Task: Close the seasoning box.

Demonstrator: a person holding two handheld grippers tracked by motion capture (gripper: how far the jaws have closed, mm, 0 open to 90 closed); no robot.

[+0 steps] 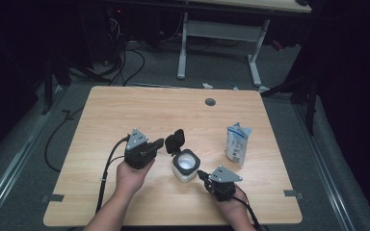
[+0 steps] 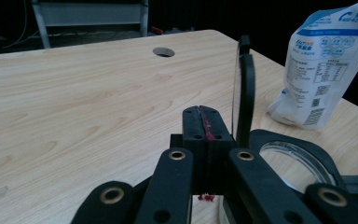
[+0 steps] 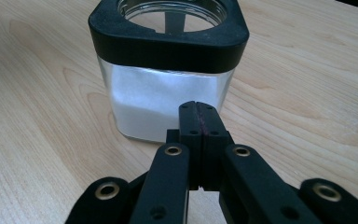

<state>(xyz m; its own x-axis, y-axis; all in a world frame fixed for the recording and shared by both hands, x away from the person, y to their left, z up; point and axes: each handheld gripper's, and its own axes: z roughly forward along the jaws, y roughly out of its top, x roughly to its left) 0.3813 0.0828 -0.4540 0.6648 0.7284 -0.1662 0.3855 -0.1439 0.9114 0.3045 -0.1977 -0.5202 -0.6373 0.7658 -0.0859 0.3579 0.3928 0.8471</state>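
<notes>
With the jar [image 1: 185,165] lid already flipped open, we keep both tools clenched empty, the pouch [image 1: 237,143] at three o'clock untouched.

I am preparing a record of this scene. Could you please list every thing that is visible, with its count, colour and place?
square glass jar with black rim: one, clear, white powder inside, table centre, between both grippers.
hinged black lid: one, black, standing open behind the jar.
printed plastic pouch: one, white and blue, upright, right of the jar.
round cable hole: one, grey, far table edge.
light wooden table: one, beige.
left gripper: one, black, shut, left of the jar.
right gripper: one, black, shut, close to the jar's near right side.
</notes>
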